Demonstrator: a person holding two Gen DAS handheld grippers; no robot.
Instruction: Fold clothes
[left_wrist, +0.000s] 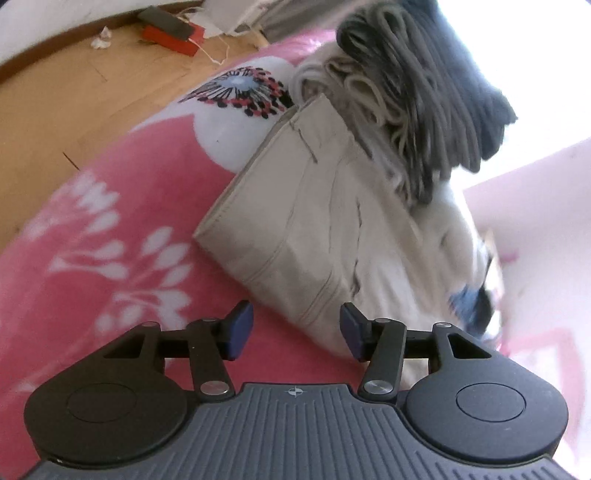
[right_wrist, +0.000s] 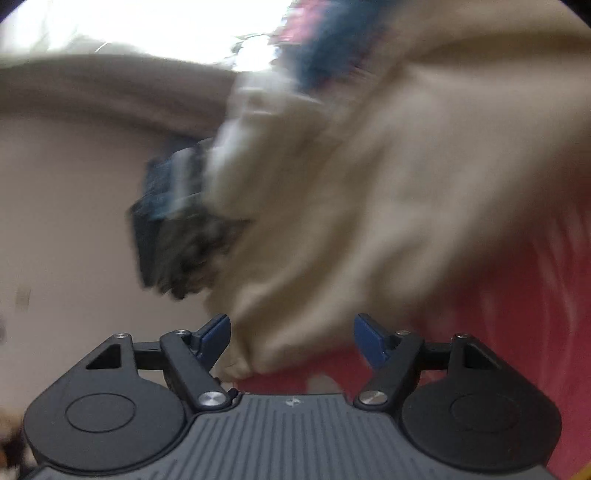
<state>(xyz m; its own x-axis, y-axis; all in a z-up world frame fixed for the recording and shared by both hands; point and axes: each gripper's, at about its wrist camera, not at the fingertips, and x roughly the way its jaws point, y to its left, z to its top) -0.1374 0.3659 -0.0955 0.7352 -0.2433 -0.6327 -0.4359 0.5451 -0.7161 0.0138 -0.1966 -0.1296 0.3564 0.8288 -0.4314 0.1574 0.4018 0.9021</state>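
Observation:
A beige pair of trousers (left_wrist: 317, 221) lies partly folded on a pink blanket (left_wrist: 110, 240). My left gripper (left_wrist: 291, 332) is open, its fingers spread just before the near corner of the beige cloth, holding nothing. A pile of folded grey and cream clothes (left_wrist: 406, 96) lies beyond the trousers. In the right wrist view, which is blurred, the beige cloth (right_wrist: 369, 184) fills the frame. My right gripper (right_wrist: 291, 341) is open, with an edge of the beige cloth between its spread fingers. A blurred dark blue and grey shape (right_wrist: 173, 221) shows left of the cloth.
The pink blanket has white leaf prints and a red, black and white flower print (left_wrist: 243, 90). A wooden floor (left_wrist: 74, 103) lies left of the blanket, with a red box (left_wrist: 173, 37) and a crumpled white scrap (left_wrist: 101, 38) on it.

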